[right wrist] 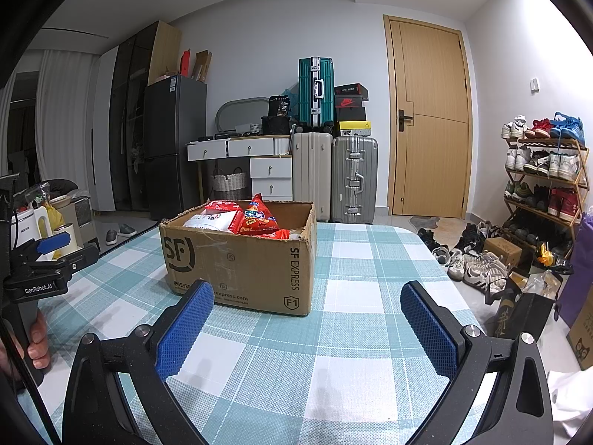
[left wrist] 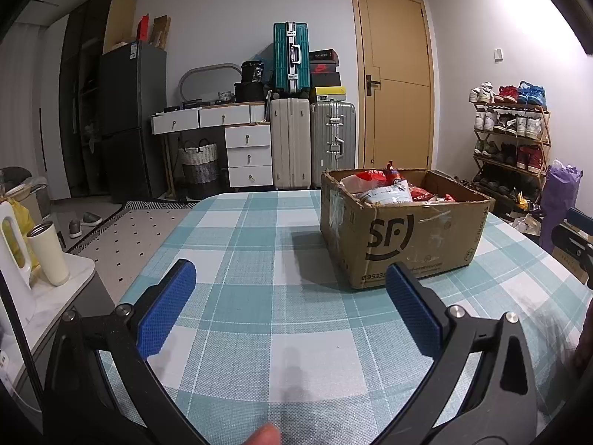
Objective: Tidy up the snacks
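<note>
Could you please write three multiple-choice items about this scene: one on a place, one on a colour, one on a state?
1. Where is the cardboard box?
A. On the floor
B. On the checked tablecloth
C. On the shoe rack

2. What colour are the pads of the right hand-held gripper?
A. Blue
B. Yellow
C. Green

3. In what state is the left hand-held gripper?
A. Shut on a snack bag
B. Shut on the box
C. Open, holding nothing

Answers:
1. B: the box stands on the tablecloth in both views.
2. A: both pads show blue.
3. C: its jaws stand wide apart, with only tablecloth between them.
</note>
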Demonstrator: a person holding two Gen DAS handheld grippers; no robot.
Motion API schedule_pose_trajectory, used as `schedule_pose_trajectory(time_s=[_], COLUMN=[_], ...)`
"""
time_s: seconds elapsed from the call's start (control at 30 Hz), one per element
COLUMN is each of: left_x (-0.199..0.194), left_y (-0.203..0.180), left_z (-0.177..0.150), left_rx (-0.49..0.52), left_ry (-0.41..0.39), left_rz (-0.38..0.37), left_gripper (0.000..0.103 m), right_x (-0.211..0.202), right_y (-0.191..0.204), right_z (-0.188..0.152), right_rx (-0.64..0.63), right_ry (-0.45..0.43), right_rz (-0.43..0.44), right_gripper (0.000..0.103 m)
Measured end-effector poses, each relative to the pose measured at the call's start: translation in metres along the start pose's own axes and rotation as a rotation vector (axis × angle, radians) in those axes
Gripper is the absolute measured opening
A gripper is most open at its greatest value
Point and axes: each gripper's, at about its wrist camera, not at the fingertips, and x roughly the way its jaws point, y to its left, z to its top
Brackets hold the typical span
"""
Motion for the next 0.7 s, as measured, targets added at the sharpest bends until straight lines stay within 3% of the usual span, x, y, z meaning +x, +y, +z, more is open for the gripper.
schedule_pose_trajectory(time_s=[0.7], left_x=[-0.0018], left_y=[0.0028], left_z=[0.0007], left_rx=[0.002], left_ry=[-0.004], left_rz=[0.002], left_gripper=[0.102], right_x=[0.0001], right_y=[0.0], right_z=[-0.0002], right_rx=[0.0], right_ry=[-0.001], right_rz=[0.0], right_gripper=[0.103])
